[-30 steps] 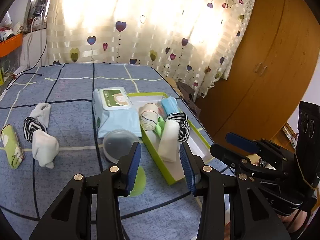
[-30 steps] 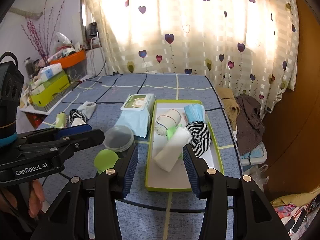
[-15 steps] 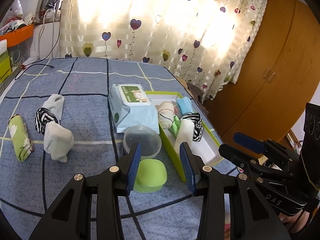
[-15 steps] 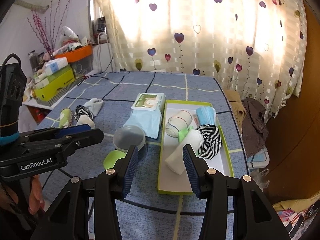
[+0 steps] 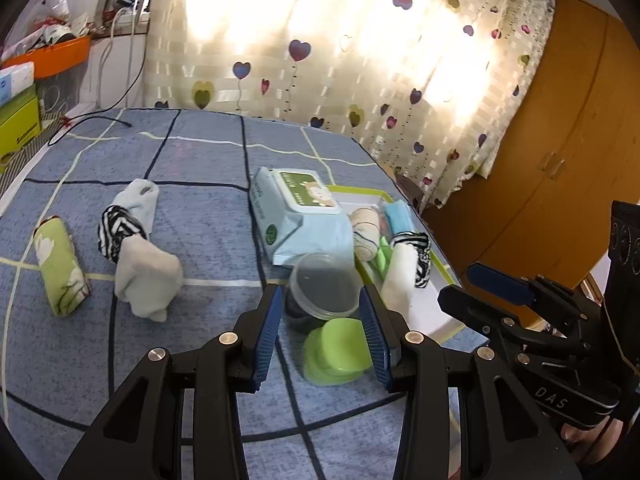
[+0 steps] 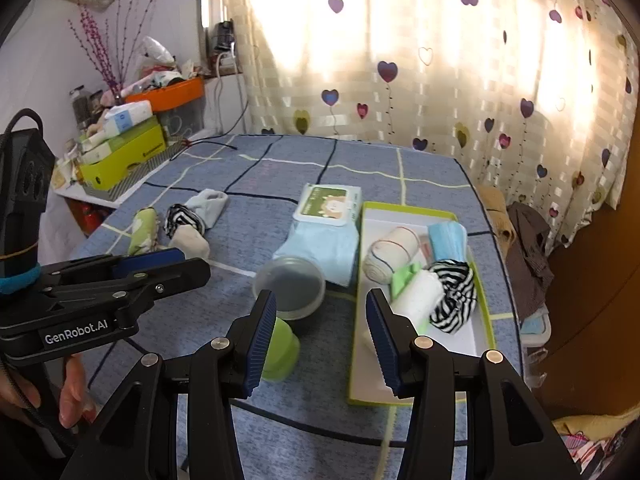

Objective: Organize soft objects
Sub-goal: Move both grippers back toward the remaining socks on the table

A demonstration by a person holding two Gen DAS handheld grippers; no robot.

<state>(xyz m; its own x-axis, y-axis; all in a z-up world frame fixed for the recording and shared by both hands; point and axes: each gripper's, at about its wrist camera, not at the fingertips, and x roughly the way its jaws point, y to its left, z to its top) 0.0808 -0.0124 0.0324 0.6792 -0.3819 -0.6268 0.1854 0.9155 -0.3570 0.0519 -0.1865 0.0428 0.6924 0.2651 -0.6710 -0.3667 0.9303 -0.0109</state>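
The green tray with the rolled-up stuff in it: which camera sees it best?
The right wrist camera. There the green tray shows nearly whole, from above, only its near end behind the right claw. In the left wrist camera the tray sits off to the side, half hidden behind the wipes pack.

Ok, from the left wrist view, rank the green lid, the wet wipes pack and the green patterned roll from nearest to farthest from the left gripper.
1. Green lid: right between the fingers of the left gripper, untouched.
2. Wet wipes pack: straight ahead, beyond the clear tub.
3. Green patterned roll: far off to the left, at the cloth's edge.
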